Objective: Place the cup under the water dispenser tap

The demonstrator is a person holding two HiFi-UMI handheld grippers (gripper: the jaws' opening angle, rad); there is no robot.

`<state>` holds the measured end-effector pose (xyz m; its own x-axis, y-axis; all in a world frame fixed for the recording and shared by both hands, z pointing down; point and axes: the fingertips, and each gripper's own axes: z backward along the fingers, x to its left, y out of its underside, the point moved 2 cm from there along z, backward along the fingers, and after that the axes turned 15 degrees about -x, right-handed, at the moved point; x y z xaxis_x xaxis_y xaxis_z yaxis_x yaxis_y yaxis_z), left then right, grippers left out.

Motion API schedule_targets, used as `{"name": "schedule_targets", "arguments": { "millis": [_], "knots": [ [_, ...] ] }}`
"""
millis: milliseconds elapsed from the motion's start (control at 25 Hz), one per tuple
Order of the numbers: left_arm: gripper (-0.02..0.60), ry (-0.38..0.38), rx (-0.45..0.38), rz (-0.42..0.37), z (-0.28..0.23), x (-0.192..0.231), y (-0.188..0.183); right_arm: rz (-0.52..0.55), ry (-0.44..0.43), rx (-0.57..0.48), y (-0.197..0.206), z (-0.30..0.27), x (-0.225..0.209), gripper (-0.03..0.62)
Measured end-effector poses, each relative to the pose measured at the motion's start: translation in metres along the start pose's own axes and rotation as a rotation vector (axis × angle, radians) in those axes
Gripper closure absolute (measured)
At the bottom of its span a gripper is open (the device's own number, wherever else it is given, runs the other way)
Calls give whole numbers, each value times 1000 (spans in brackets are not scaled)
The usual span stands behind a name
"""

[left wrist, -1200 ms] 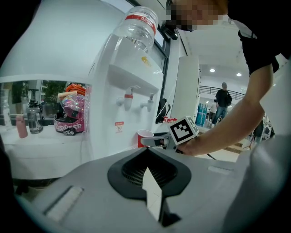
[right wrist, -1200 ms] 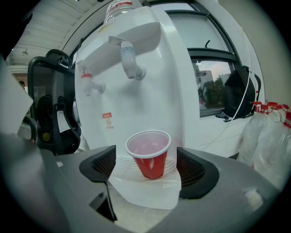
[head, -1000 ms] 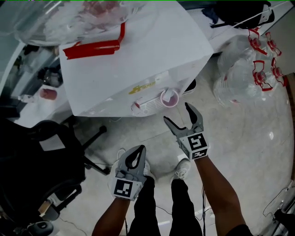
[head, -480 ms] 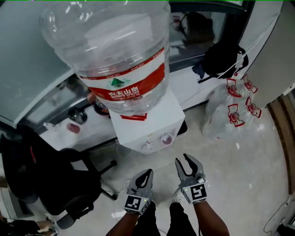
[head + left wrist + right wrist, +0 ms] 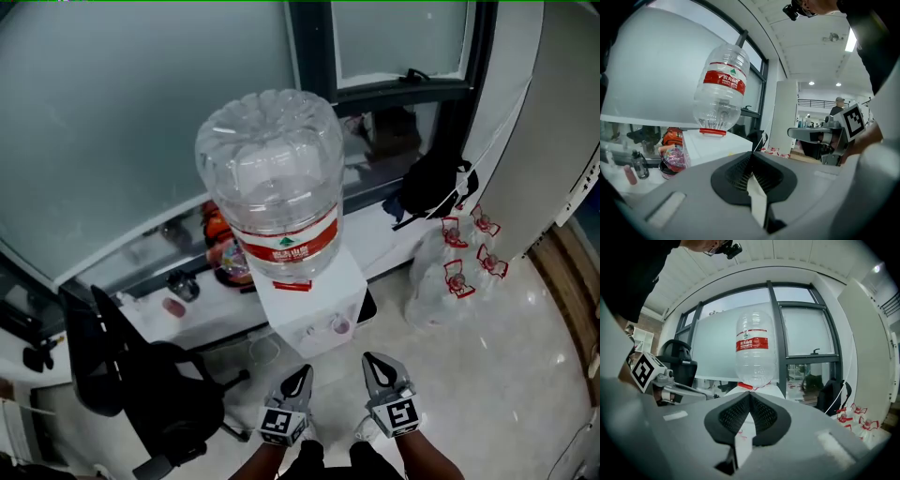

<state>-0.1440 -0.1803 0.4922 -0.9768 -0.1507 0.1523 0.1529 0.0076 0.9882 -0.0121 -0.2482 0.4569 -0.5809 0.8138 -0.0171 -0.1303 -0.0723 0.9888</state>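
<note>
A white water dispenser (image 5: 314, 305) carries a big clear upturned bottle (image 5: 274, 178) with a red label. A small pink cup (image 5: 340, 326) sits at the dispenser's front, by the taps. Both grippers hang low in the head view, short of the dispenser's front and touching nothing. My left gripper (image 5: 304, 372) is shut and empty. So is my right gripper (image 5: 371, 359), a little below and right of the cup. The bottle (image 5: 723, 89) fills the left gripper view above the closed tips (image 5: 751, 156). The right gripper view shows the bottle (image 5: 754, 350) straight ahead beyond its closed tips (image 5: 750, 394).
A black office chair (image 5: 141, 394) stands left of the dispenser. Clear empty bottles with red handles (image 5: 455, 277) lie on the floor at the right, below a black bag (image 5: 431, 192). Small items line the window ledge (image 5: 187, 281) behind.
The right gripper's jaws have gone from wide open to shut with nothing in them. Both grippers have risen, and the head view has lifted, so the dispenser looks smaller and farther.
</note>
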Motion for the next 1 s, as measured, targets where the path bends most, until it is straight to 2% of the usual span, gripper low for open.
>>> {"name": "schedule_targets", "arguments": {
  "millis": [160, 480, 720, 1000],
  "knots": [
    [565, 27, 2, -36, 1, -2, -22, 53, -9, 9, -15, 5, 2, 592],
    [565, 76, -54, -55, -4, -13, -45, 97, 13, -3, -32, 9, -1, 592],
    [565, 111, -76, -61, -1, -22, -49, 19, 59, -24, -41, 12, -5, 592],
    [565, 110, -58, -59, 6, -19, -46, 14, 80, -25, -39, 16, -1, 592]
  ]
}}
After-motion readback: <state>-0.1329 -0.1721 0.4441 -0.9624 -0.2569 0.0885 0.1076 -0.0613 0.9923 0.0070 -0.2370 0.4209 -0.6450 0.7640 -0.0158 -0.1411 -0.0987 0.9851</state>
